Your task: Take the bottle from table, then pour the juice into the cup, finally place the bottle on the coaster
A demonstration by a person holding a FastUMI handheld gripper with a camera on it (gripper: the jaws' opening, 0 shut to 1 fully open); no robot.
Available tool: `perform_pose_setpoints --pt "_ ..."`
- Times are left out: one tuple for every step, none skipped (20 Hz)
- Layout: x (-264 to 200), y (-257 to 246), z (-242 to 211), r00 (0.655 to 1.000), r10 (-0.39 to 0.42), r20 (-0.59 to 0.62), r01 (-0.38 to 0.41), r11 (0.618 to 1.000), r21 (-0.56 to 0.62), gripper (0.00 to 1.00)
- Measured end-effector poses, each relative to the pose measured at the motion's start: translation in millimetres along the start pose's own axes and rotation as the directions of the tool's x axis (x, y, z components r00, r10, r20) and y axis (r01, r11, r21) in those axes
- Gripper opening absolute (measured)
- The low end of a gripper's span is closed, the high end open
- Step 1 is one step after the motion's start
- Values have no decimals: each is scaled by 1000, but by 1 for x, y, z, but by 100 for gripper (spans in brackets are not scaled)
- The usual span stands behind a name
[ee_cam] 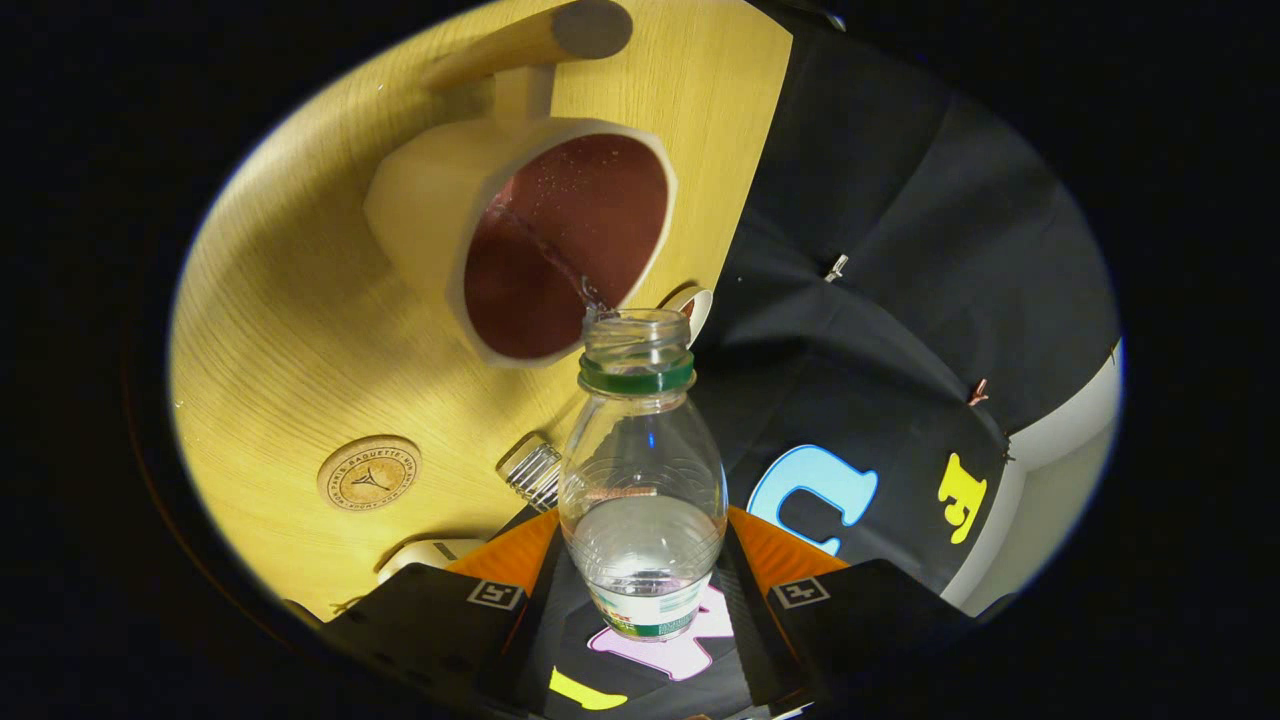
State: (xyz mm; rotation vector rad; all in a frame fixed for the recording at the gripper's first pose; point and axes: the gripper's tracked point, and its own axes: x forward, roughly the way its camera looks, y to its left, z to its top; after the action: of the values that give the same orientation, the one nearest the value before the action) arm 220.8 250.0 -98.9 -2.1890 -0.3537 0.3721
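My gripper (642,585) is shut on a clear plastic bottle (642,480) with a green neck ring, held tipped so its open mouth points at the cup. Some clear liquid sits in the bottle's lower part between the fingers. A thin stream leaves the mouth and runs into the cream cup (540,235), whose inside is dark red and whose handle faces away. The cup stands on the wooden table (300,330) just beyond the bottle mouth. A round wooden coaster (369,473) lies on the table, nearer to the fingers and off to the bottle's left.
A wooden rod (530,40) lies beyond the cup. A ribbed metal object (533,472) and a pale object (430,553) sit near the left finger. A small white round thing (698,305) shows beside the bottle mouth. The table edge runs past the cup on its right.
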Motion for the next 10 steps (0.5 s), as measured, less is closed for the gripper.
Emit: perform_pose_setpoints --pt "1 -1 0 1000 -1 2 1 1000 -8 75" --pt "0 -1 1 1000 0 5 0 1000 -18 75" --pt "1 -2 2 1000 -2 10 3 999 -32 75" --pt "0 -5 3 1000 -7 16 8 999 -50 75" --pt "-1 -6 5 1000 -11 22 12 998 -68 74" --pt "0 -6 5 1000 -12 28 14 997 -78 75" --pt "0 -6 5 999 -12 31 15 997 -82 74" --pt "0 -7 5 999 -14 32 16 996 -88 74" --pt "-2 -8 6 999 -15 31 18 995 -95 74" --pt "-2 -10 7 999 -16 31 19 995 -103 74"
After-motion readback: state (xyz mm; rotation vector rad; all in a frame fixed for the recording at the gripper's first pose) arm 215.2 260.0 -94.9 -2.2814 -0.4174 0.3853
